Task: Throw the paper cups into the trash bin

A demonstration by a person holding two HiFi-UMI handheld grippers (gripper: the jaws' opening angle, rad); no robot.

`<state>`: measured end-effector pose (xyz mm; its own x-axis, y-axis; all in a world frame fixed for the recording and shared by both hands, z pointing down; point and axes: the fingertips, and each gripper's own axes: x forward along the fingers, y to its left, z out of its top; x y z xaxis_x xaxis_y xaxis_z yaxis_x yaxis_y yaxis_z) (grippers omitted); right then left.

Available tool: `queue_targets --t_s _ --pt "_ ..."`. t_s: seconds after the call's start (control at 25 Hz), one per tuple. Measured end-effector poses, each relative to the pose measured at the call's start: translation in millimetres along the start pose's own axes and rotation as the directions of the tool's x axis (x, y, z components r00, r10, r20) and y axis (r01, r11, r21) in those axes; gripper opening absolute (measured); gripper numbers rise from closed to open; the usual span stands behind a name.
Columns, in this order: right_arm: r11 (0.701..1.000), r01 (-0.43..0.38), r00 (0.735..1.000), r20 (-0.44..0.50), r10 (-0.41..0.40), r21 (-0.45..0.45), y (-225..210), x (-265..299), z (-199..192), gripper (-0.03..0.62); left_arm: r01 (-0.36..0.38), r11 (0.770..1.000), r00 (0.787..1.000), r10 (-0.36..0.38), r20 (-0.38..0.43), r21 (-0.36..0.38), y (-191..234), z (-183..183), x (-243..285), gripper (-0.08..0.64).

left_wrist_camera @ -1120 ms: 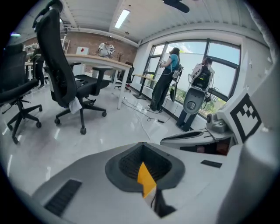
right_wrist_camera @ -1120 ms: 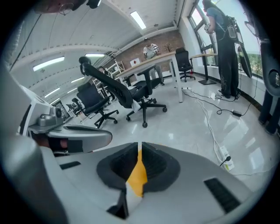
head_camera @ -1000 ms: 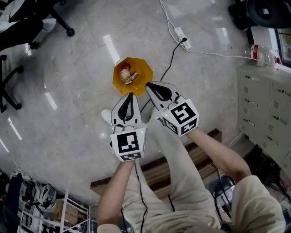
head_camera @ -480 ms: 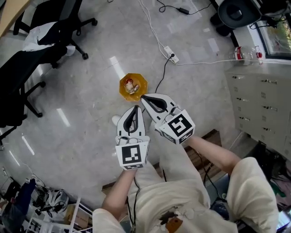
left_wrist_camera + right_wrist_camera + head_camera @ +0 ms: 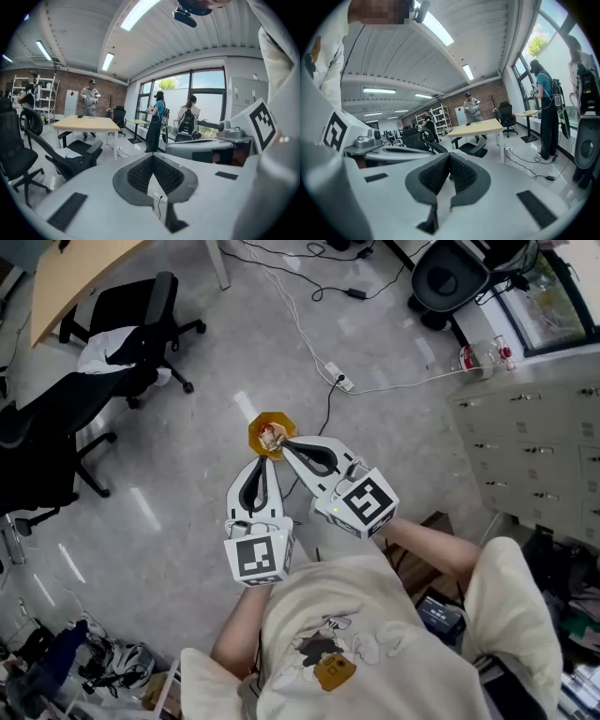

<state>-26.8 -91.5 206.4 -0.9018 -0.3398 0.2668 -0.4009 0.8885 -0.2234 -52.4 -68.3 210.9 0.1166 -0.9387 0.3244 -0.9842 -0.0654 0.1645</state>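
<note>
Paper cups point(image 5: 269, 438) lie inside the small orange trash bin point(image 5: 260, 430), which stands on the grey floor point(image 5: 187, 521) just ahead of the person. The right gripper point(image 5: 287, 443) points at it, its tip meeting the bin's near rim as seen from the head view. Its jaws are pressed together with nothing between them. The left gripper point(image 5: 262, 463) hangs just beside it, a little short of the bin, its jaws likewise closed and empty. Beyond the bin a white power strip point(image 5: 336, 377) trails its cable across the floor. Black office chairs point(image 5: 112, 343) stand well off to the left, and a drawer cabinet point(image 5: 534, 446) lines the right.
</note>
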Motion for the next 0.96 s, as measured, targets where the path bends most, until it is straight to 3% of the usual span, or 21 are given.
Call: queue_targets --t_s 0.16,0.28,0.64,0.96 --pt "1.0 0.0 1.0 0.029 0.0 -0.018 14 -35 19 0.006 0.008 0.997 0.999 -0.011 0.047 0.07 -17 33 -30 0.006" --pt "1.0 0.011 0.998 0.055 -0.01 -0.029 18 -49 30 0.006 0.018 0.995 0.999 -0.022 0.036 0.097 -25 41 -44 0.006" --pt "0.994 -0.025 0.995 0.094 0.036 -0.11 38 -70 63 0.006 0.033 0.996 0.995 -0.04 0.086 0.081 -50 66 -57 0.005" --pt "0.994 -0.043 0.994 0.095 0.052 -0.096 32 -73 64 0.006 0.015 0.997 0.997 -0.022 0.078 0.08 -58 72 -55 0.005"
